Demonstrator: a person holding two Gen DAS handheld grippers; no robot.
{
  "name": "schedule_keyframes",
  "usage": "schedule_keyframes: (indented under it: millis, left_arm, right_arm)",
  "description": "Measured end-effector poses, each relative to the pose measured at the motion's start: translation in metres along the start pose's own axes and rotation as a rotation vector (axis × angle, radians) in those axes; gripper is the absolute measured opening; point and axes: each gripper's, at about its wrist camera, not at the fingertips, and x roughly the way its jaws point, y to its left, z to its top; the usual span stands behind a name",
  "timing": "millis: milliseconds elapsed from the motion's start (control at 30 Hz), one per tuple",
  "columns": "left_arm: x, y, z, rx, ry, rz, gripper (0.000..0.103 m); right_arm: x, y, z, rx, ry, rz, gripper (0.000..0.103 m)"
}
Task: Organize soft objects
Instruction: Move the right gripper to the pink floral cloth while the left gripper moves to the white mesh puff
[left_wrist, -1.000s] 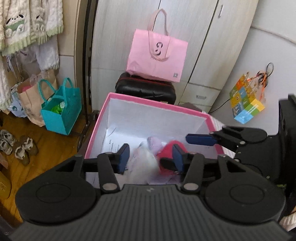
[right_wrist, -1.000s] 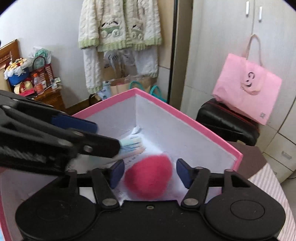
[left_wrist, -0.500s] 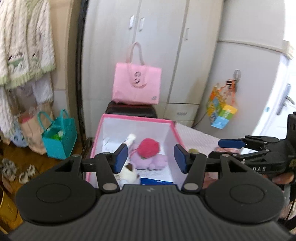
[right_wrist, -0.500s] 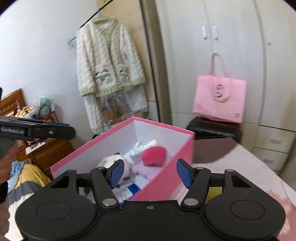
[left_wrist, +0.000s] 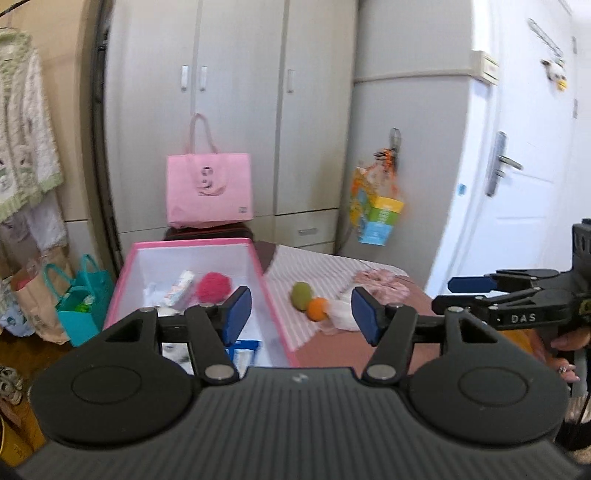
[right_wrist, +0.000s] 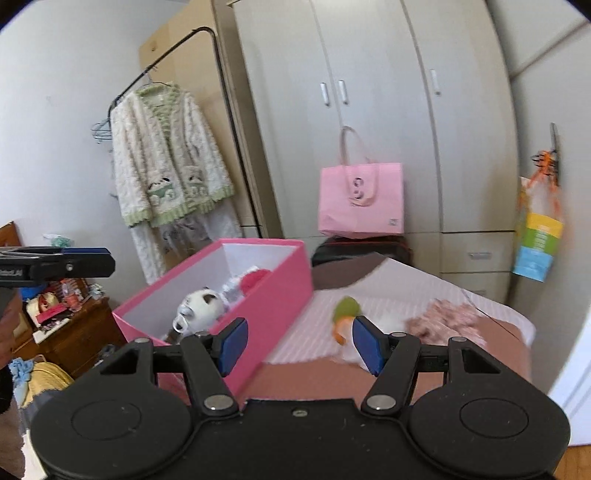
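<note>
Now both tongs are hanging released with nothing between their blue pads: the left tongs, whose jaws have just been opening, are sitting at lower centre of the left view, and the right tongs likewise in the right view. Behind them the pink box is standing at centre left on the striped bed, holding a red pompom and a white plush, while a green toy, an orange ball and pink cloth are lying on the bed to the box's right.
</note>
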Motion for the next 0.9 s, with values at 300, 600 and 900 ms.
schedule_keyframes:
  millis: [300, 600, 900]
  left_arm:
    - [0.042, -0.049, -0.018, 0.026, 0.059, -0.079, 0.062]
    - [0.115, -0.063, -0.036, -0.044, 0.104, -0.098, 0.064]
    - [0.194, -0.07, -0.053, -0.046, 0.096, -0.037, 0.064]
  right_arm:
    - [-0.022, -0.04, -0.021, -0.01, 0.031, -0.104, 0.07]
    - [-0.002, -0.088, -0.024, 0.033, 0.002, -0.116, 0.07]
    - [0.051, -0.126, -0.034, 0.001, -0.006, -0.174, 0.071]
